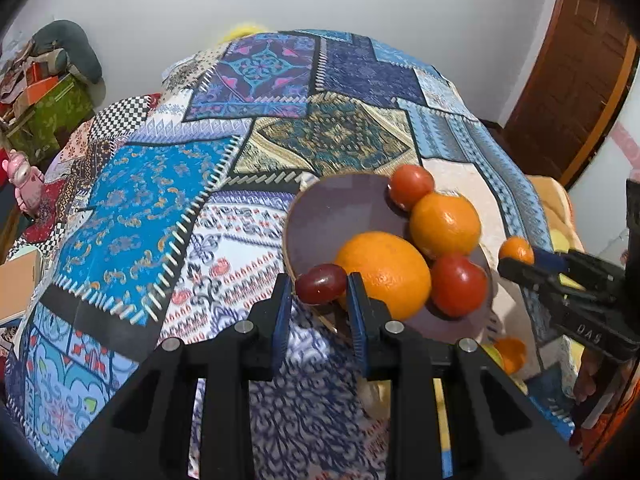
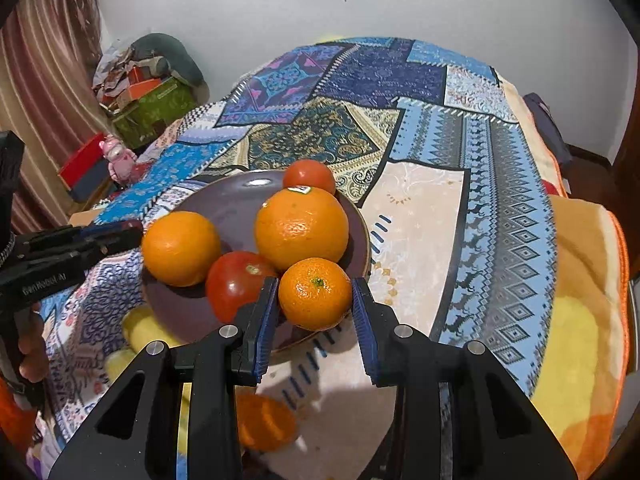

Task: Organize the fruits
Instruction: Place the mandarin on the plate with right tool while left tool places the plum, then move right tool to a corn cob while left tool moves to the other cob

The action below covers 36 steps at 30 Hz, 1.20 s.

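I have a fruit in each tool and both are at the purple plate, which lies on the patchwork cloth. My left gripper is closed narrow on a small dark red fruit, a grape or cherry tomato, I cannot tell which, held at the near rim of the plate, just left of the large orange. My right gripper has its jaws set moderately apart around a mandarin, stem end facing the camera; the left pad meets the peel, while a thin gap may show at the right pad, so I judge the grip light or about to let go. The mandarin hangs over the plate's near right rim, close in front of the second orange and beside a tomato; another tomato sits at the far rim. What the next move turns on: the open floor of the plate lies forward and left of both tools, so the left one is nearer to it, while the right has only a crowded edge beneath its load. More fruit waits off the plate, an orange one below my right tool and yellow ones beside the rim.
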Each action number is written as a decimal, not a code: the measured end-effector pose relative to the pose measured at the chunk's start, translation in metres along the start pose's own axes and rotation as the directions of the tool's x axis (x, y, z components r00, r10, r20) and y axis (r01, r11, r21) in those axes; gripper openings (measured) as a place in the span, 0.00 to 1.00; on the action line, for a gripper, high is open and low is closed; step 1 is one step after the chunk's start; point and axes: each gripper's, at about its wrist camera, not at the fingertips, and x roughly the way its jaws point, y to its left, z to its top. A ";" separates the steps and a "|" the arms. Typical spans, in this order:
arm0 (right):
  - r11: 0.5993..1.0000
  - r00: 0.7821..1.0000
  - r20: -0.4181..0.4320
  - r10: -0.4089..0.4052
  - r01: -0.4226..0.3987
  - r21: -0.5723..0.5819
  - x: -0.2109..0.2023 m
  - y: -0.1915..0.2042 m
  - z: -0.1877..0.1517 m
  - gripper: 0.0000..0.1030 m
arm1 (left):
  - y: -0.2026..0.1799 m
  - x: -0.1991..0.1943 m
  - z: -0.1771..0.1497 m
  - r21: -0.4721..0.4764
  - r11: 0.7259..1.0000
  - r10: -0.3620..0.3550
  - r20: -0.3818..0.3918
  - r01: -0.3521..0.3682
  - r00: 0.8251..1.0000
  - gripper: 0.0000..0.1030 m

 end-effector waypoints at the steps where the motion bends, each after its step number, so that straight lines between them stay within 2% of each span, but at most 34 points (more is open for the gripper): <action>1: 1.000 1.000 -0.005 -0.002 0.002 0.001 0.003 -0.001 0.000 0.32 | 0.001 0.002 0.002 0.000 1.000 0.004 0.001 -0.004 1.000 0.27; 17: 1.000 0.998 -0.055 0.000 -0.001 -0.014 0.020 0.000 0.000 0.33 | 0.005 0.015 0.018 0.027 0.999 0.034 0.005 -0.034 0.999 0.29; 21: 1.000 0.999 -0.051 0.003 -0.004 -0.016 0.018 0.000 0.001 0.38 | 0.009 0.016 0.020 0.016 0.999 0.039 -0.001 -0.039 0.999 0.37; 28: 1.000 1.000 -0.024 -0.003 0.002 -0.022 0.004 0.002 0.001 0.40 | 0.011 0.002 0.015 -0.008 1.000 0.002 0.005 -0.002 1.000 0.42; 31: 1.000 1.000 -0.010 -0.005 0.005 -0.030 -0.008 0.005 -0.001 0.40 | 0.006 -0.011 0.009 0.008 1.000 0.000 0.016 0.000 1.000 0.44; 33: 0.999 1.000 -0.004 -0.005 0.005 -0.033 -0.016 0.006 -0.005 0.41 | 0.003 -0.020 0.002 0.014 1.000 -0.006 0.022 0.005 1.000 0.49; 36: 0.999 1.000 -0.003 -0.015 0.015 -0.034 -0.028 0.007 -0.016 0.46 | -0.001 -0.034 -0.012 0.018 1.000 -0.020 0.021 0.019 1.000 0.53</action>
